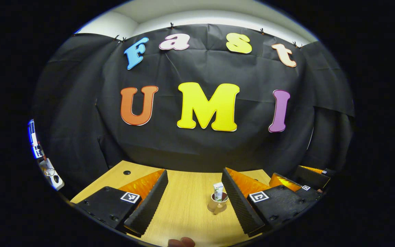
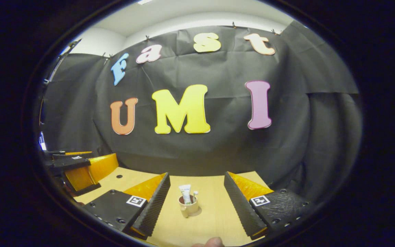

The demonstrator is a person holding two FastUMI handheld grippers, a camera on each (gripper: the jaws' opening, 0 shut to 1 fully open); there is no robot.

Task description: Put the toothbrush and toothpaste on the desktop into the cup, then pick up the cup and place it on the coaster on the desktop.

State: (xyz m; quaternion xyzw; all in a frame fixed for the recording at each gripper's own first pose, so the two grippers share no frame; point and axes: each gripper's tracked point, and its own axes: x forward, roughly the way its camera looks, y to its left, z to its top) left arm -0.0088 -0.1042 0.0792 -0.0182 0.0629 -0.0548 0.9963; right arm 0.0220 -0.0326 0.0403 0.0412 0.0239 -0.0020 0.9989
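Item: small tan ceramic cup [image 2: 189, 207], upright on the pale wood-grain desktop [image 2: 214, 219], handle toward the camera. Contents: white toothpaste tube [image 2: 185, 193] standing near-vertical, tilted slightly toward 11 o'clock; a white toothbrush tip [image 2: 195, 193] shows just beside it. No coaster can be made out.

Right gripper [image 2: 195, 209]: fingers spread wide, empty; cup sits between them at 12 o'clock, just left of centre, touching neither.

Left gripper [image 1: 194, 206]: fingers likewise apart, empty; the cup [image 1: 218, 204] lies at 1 o'clock, close beside its right finger; toothpaste tube [image 1: 218, 191] upright.

Judgement: loading appears done; the right gripper is better aligned for the lift.

Room: black cloth wall [image 2: 218, 151] behind the desk.
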